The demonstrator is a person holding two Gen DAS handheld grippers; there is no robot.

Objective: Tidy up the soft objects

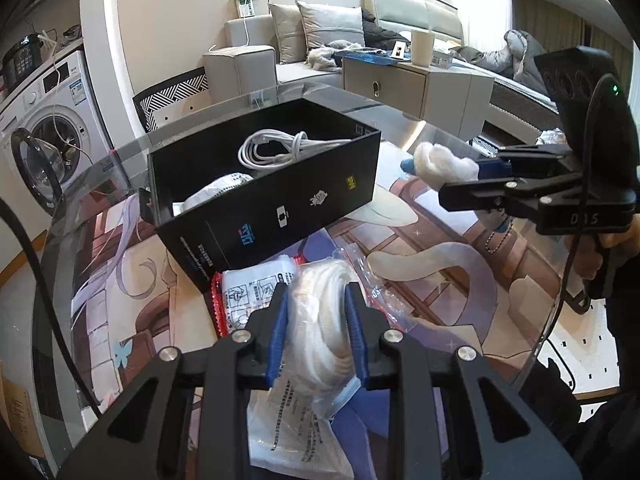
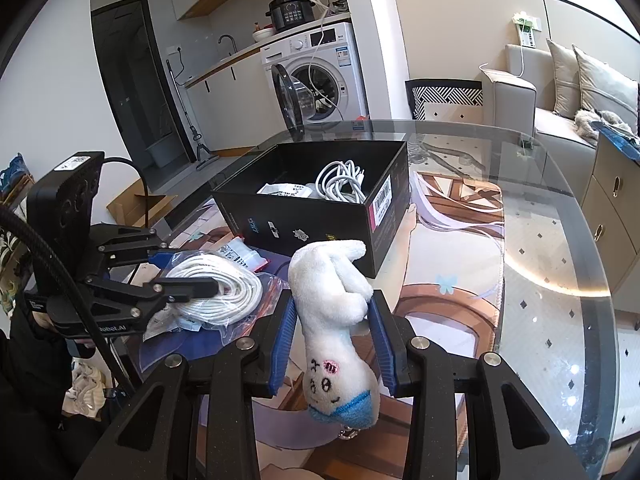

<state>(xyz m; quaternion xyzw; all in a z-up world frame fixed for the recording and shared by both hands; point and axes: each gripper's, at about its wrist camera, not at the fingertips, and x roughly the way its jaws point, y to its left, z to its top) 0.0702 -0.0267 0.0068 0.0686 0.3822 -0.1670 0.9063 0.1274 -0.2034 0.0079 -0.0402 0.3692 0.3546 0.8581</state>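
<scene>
A black open box (image 1: 280, 204) stands on the glass table and shows in the right wrist view too (image 2: 320, 220). In it lie a coiled white cable (image 1: 280, 146) and a white packet (image 1: 212, 196). My left gripper (image 1: 316, 320) is shut on a bagged coil of white cord (image 1: 324, 328), in front of the box; the cord also shows in the right wrist view (image 2: 224, 288). My right gripper (image 2: 334, 332) is shut on a white plush toy (image 2: 336, 320) with a blue cap, held above the table right of the box (image 1: 444, 164).
Flat plastic packets (image 1: 248, 296) lie on the table under the cord, beside the box. The round glass table edge (image 2: 592, 240) curves on the right. A washing machine (image 2: 316, 68) with its door open, a sofa (image 2: 560, 92) and a cabinet (image 1: 416, 84) stand beyond.
</scene>
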